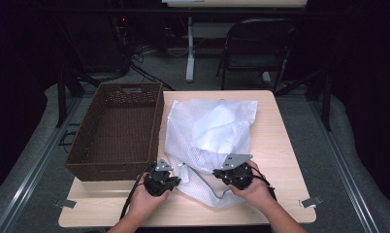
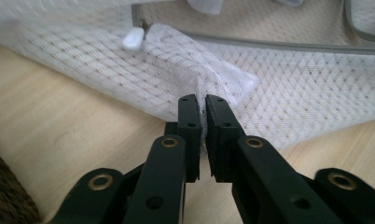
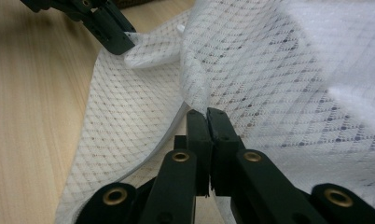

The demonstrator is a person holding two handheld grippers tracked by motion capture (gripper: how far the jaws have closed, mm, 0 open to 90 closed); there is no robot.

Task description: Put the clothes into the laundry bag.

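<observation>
A white mesh bag with a grey zip edge lies crumpled on the middle of the wooden table, with something white bundled inside it. My left gripper is at the bag's near left corner. In the left gripper view it pinches a small fold of the mesh, close to the white zip pull. My right gripper is at the bag's near edge, and in its own view it is shut on a raised fold of mesh. The left gripper also appears there, holding the bag's corner.
A brown woven basket stands on the table's left half, right beside the bag, and its wall is close to my left gripper. Bare wood runs along the near edge. A folding chair stands beyond the table.
</observation>
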